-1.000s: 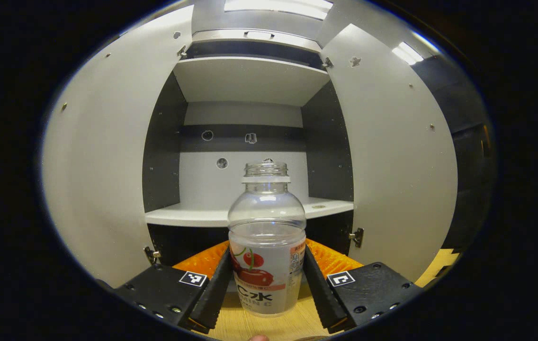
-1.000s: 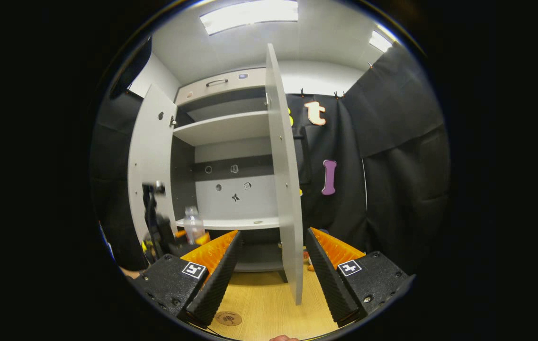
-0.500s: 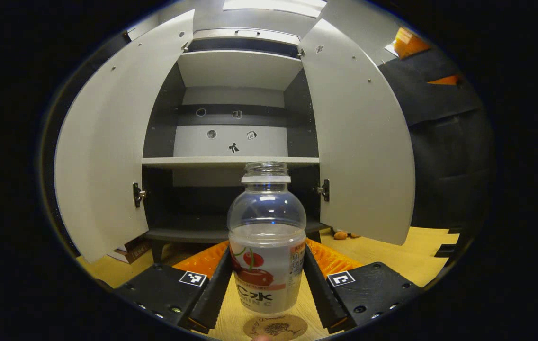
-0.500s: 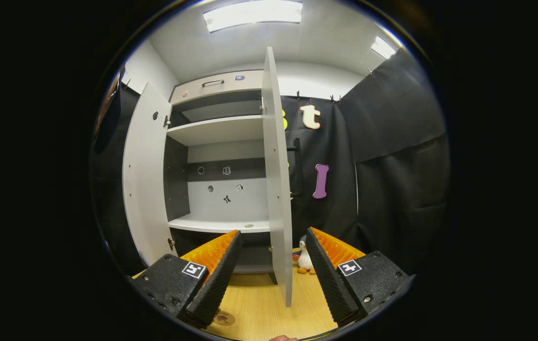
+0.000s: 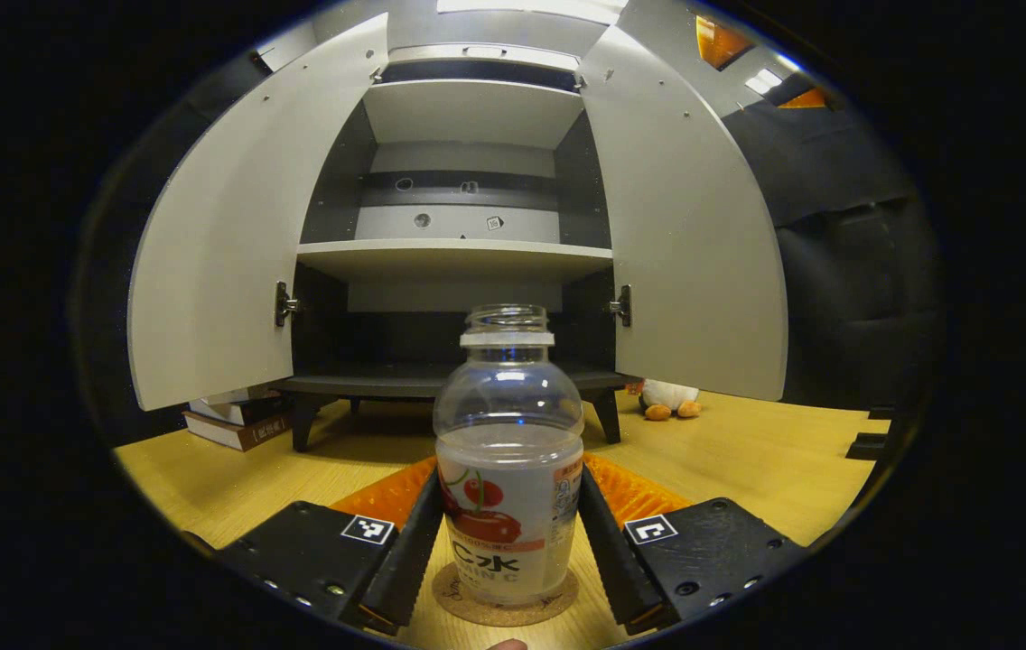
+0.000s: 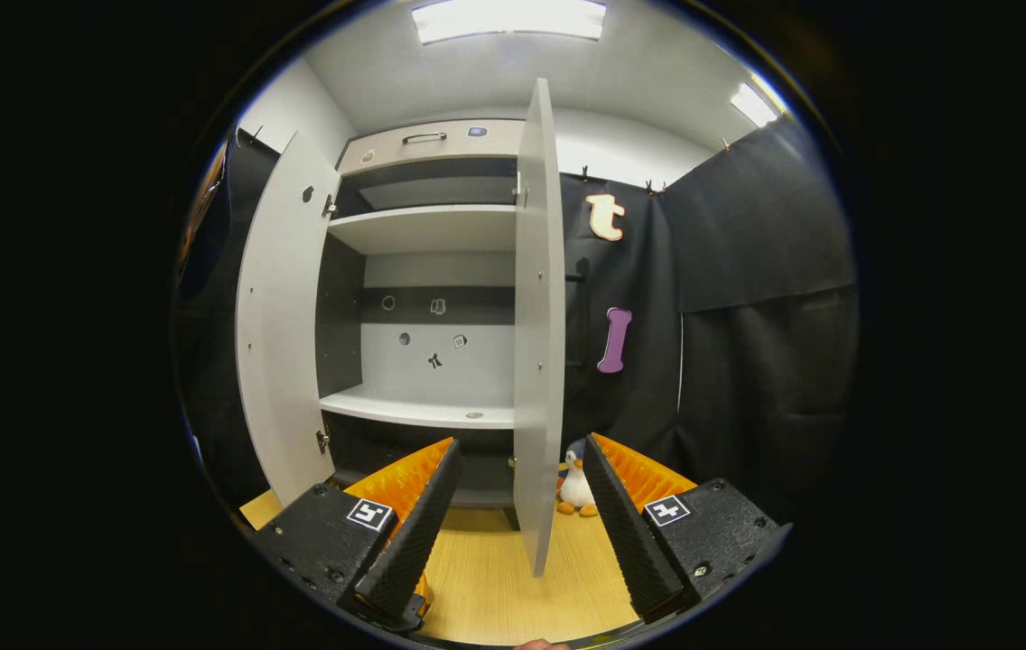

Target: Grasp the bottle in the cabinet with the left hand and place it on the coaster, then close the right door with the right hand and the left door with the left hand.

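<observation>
In the left gripper view a clear capless bottle (image 5: 509, 451) with a cherry label stands upright on a round cork coaster (image 5: 504, 607) on the wooden table. My left gripper (image 5: 508, 533) is shut on the bottle, both black fingers pressing its label. Behind it the grey cabinet (image 5: 459, 262) has both doors wide open: left door (image 5: 224, 244), right door (image 5: 703, 235). In the right gripper view my right gripper (image 6: 517, 515) is open and holds nothing; the right door (image 6: 538, 343) stands edge-on just ahead of it, and the left door (image 6: 283, 316) is swung out.
A stack of books (image 5: 228, 422) lies under the left door. A plush penguin (image 5: 668, 397) (image 6: 576, 483) sits on the table by the cabinet's right leg. Black cloth (image 6: 748, 343) walls the booth on the right. The wooden tabletop (image 5: 748, 460) spreads in front of the cabinet.
My left gripper came down out of the cabinet with the bottle, which now rests on the coaster. My right gripper shifted a little, the right door edge staying just ahead of it.
</observation>
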